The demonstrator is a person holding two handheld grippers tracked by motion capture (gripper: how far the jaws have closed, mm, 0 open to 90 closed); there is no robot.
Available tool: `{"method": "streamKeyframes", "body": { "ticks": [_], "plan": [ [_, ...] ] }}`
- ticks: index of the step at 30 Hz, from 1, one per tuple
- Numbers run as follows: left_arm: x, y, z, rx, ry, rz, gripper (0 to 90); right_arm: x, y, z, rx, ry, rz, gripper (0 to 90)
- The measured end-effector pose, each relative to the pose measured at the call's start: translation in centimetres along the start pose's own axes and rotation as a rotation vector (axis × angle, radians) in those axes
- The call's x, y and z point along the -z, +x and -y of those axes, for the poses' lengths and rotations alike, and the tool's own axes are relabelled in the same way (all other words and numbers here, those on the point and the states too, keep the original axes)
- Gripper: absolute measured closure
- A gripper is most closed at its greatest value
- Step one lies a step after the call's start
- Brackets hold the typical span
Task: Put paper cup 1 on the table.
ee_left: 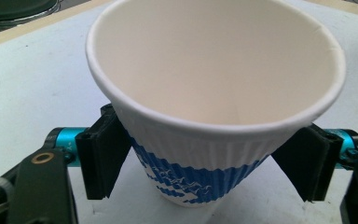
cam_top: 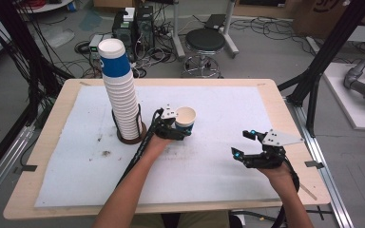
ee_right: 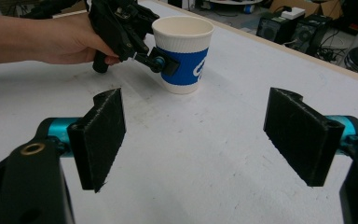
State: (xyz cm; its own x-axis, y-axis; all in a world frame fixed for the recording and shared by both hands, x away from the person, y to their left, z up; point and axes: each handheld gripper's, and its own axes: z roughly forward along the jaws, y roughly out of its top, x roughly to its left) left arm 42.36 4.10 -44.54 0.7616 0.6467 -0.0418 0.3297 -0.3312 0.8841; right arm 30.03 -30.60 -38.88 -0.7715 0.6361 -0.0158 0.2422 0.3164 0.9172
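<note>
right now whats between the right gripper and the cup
Nothing: in the right gripper view, bare white mat runs from the right gripper to the cup.

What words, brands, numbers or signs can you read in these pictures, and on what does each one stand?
None can be read.
The paper cup in the left tool carries white marks on its blue band, too blurred to read.
The cardboard box bears a dark mark, cut off and unreadable.
</note>
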Motion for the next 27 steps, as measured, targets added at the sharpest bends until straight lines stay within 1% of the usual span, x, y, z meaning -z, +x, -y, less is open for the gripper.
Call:
{"method": "streamKeyframes", "body": {
  "ticks": [1, 2, 3, 5, 7, 9, 12, 15, 17, 19, 21, 23, 27],
  "plan": [
    [0.1, 0.0, 0.1, 0.013, -0.014, 0.000, 22.6, 0.0, 0.0, 0.0, -0.004, 0.001, -0.001, 21.1],
    [0.2, 0.1, 0.1, 0.015, -0.014, -0.003, 22.1, -0.1, 0.0, 0.0, 0.001, 0.000, -0.002, 21.1],
    [0.2, 0.0, 0.2, 0.024, -0.024, 0.001, 21.3, 0.0, 0.0, 0.0, -0.001, 0.003, -0.001, 21.2],
    [0.5, 0.0, 0.2, 0.027, -0.025, 0.008, 20.2, -0.1, 0.0, 0.1, -0.006, 0.005, -0.004, 21.1],
    [0.9, 0.1, 0.2, 0.029, -0.039, 0.008, 19.5, -0.1, -0.1, 0.2, -0.009, 0.007, -0.006, 21.1],
    [1.5, 0.1, 0.1, 0.041, -0.056, 0.010, 18.7, -0.1, -0.1, 0.2, -0.011, 0.007, -0.005, 21.1],
    [2.3, 0.0, 0.1, 0.044, -0.072, 0.018, 17.9, -0.1, 0.0, 0.2, -0.008, 0.011, -0.007, 21.2],
    [3.8, -0.3, 0.1, 0.036, -0.105, 0.039, 17.8, -0.3, 0.0, 0.2, 0.000, 0.010, -0.010, 21.1],
    [4.9, -0.4, 0.1, 0.029, -0.130, 0.050, 17.8, -0.5, 0.1, 0.2, -0.004, 0.014, -0.014, 21.1],
    [6.0, -0.6, 0.1, 0.030, -0.158, 0.060, 17.9, -0.6, 0.1, 0.2, -0.001, 0.017, -0.017, 21.1],
    [7.0, -0.8, 0.1, 0.028, -0.174, 0.087, 17.9, -0.7, 0.2, 0.2, -0.002, 0.019, -0.018, 21.1],
    [8.0, -1.1, 0.2, 0.012, -0.199, 0.100, 17.9, -0.9, 0.3, 0.2, 0.000, 0.017, -0.017, 21.1],
    [10.0, -1.7, 0.5, 0.000, -0.249, 0.128, 17.8, -1.1, 0.3, 0.2, -0.006, 0.022, -0.019, 21.1]
  ]
}}
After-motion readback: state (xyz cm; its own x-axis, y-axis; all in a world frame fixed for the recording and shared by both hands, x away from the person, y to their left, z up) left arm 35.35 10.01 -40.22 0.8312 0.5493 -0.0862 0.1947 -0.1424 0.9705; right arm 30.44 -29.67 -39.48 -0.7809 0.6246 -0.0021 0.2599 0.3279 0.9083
